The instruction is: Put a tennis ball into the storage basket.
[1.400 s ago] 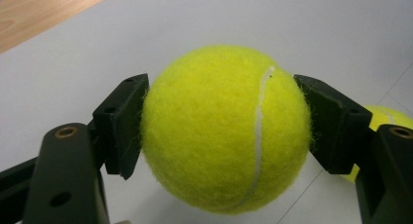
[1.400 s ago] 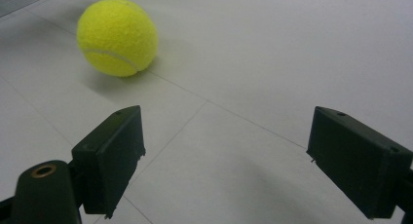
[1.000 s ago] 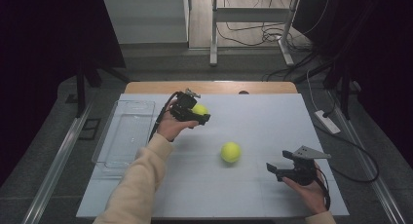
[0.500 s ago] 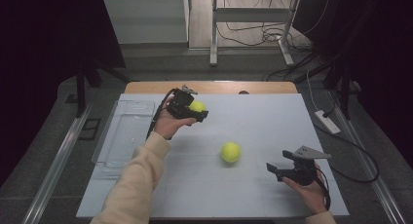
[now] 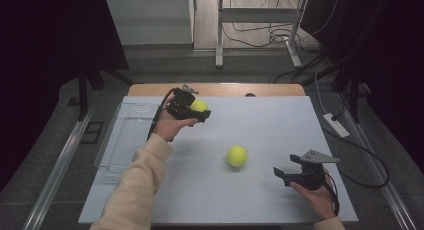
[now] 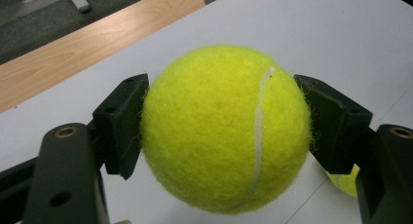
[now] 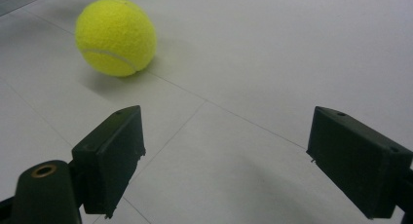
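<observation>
Jaws of the left gripper (image 5: 196,111) pinched a fuzzy yellow tennis ball (image 6: 226,129) off the table, probably headed for the clear plastic tray (image 5: 125,140) at left; the right gripper (image 5: 282,175) sat spread near the other yellow ball (image 5: 237,156).

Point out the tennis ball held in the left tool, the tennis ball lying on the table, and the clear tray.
held tennis ball (image 6: 225,129), left gripper view, middle of its felt.
lying tennis ball (image 5: 237,156), high view, its top.
clear tray (image 5: 126,140), high view, its bare floor.

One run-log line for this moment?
left gripper: shut on held tennis ball | right gripper: open | second tennis ball: on table
</observation>
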Action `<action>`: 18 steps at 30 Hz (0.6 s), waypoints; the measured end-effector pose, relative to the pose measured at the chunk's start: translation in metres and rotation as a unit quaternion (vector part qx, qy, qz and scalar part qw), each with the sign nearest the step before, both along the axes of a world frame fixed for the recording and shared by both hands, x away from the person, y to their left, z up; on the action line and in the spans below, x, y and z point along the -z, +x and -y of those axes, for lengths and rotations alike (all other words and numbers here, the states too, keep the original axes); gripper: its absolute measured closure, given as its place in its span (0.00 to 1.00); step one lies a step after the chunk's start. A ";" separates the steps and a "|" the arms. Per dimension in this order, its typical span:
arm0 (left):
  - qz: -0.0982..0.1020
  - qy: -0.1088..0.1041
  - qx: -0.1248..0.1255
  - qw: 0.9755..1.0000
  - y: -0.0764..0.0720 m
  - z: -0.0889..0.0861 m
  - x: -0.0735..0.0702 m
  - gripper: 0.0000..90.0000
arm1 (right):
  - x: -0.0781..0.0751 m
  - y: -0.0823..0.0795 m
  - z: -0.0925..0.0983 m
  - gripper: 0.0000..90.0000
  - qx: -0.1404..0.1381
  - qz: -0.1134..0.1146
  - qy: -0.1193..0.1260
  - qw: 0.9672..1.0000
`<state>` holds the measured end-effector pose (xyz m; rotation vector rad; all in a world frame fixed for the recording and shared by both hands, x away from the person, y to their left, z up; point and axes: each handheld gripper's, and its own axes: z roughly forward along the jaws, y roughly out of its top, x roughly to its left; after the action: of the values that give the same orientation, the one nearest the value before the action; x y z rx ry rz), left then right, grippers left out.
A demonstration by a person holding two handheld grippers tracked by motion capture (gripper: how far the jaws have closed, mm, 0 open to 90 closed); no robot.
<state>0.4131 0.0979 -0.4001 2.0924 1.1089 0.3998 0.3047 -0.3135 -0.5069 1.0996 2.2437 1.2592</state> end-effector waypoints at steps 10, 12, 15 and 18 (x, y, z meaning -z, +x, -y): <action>0.006 0.000 -0.010 1.000 0.000 -0.007 -0.001 0.29 | 0.000 0.000 0.000 0.15 0.000 0.000 -0.001 1.000; 0.006 -0.001 -0.015 1.000 0.001 -0.010 -0.002 0.29 | 0.000 0.000 0.000 0.15 0.000 0.000 -0.001 1.000; 0.007 -0.003 -0.020 1.000 0.000 -0.014 -0.002 0.29 | 0.000 0.000 0.000 0.15 0.000 0.000 -0.002 1.000; 0.009 -0.002 -0.024 1.000 -0.001 -0.018 -0.004 0.29 | 0.000 0.000 -0.001 0.15 0.001 0.000 -0.004 1.000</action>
<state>0.4125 0.1162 -0.3965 2.0588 1.1496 0.4373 0.3046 -0.3128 -0.5071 1.0985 2.2449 1.2490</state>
